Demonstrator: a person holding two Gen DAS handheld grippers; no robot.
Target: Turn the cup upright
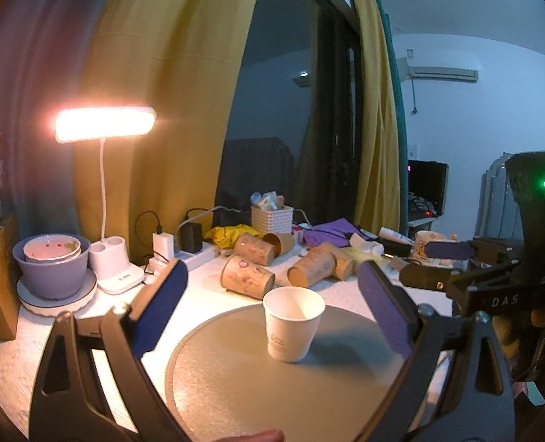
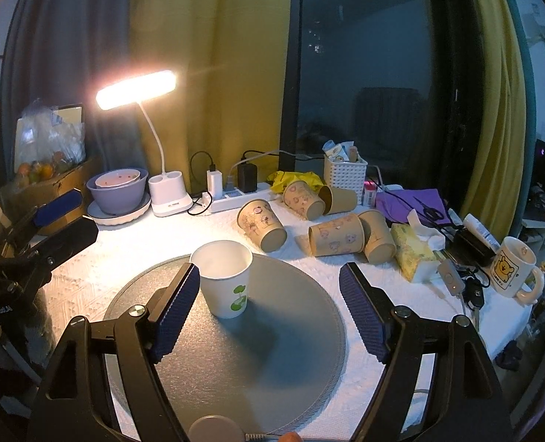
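Between the right gripper's [image 2: 268, 287] spread fingers the grey mat [image 2: 272, 368] lies bare, with the white cup [image 2: 225, 276] at its left finger and toppled brown cups [image 2: 261, 224] crowding beyond.

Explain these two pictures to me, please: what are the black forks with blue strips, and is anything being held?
There is no robot here. A person holds a two-finger tool in each hand, and each tool carries a wide-angle camera looking forward along its fingers. One picture is from the left gripper, the other from the right gripper. The blue strips are the finger pads. Both stand open and hold nothing. Between them a white paper cup stands upright, mouth up, on a round grey mat. Behind it several brown paper cups lie tipped over on the white tablecloth, beside a lit desk lamp, stacked bowls and a cartoon mug.
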